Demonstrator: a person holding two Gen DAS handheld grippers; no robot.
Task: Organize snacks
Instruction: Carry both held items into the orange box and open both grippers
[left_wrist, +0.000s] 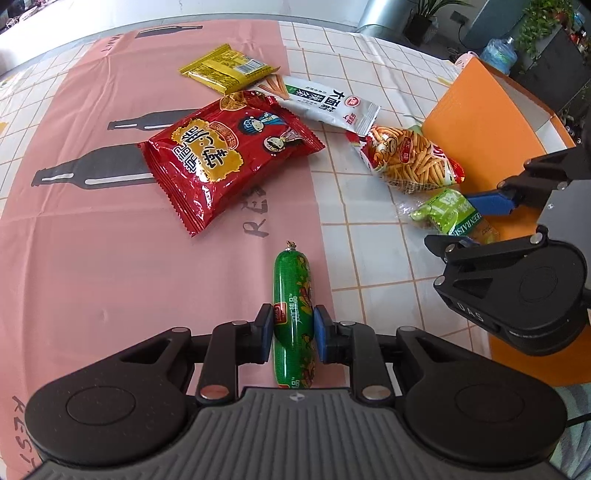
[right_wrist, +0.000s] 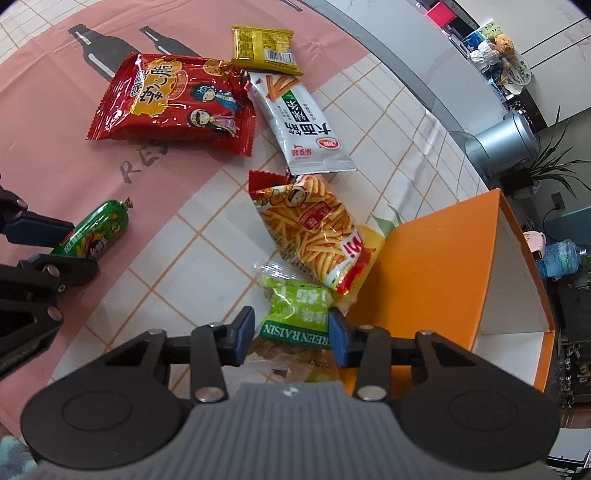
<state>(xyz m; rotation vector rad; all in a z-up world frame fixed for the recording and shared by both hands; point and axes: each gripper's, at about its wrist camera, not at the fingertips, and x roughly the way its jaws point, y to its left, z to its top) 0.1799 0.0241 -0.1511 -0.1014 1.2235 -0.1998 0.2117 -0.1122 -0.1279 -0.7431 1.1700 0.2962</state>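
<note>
A: What is held by the left gripper?
B: The green plastic-wrapped sausage is clamped, lying on the pink tablecloth.
A: And the right gripper?
B: Its jaws are seen apart around the green raisin packet, beside the orange cardboard box; whether the pads press it cannot be told.

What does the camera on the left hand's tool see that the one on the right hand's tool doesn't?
Only the left view shows its own jaws pressing both sides of the green sausage.

Only the right view shows inside the orange box, where white walls are visible, and the raisin packet lying between its own jaws, which do not visibly press it.

Both show the red bag, white packet, yellow packet and fries bag on the tablecloth.
</note>
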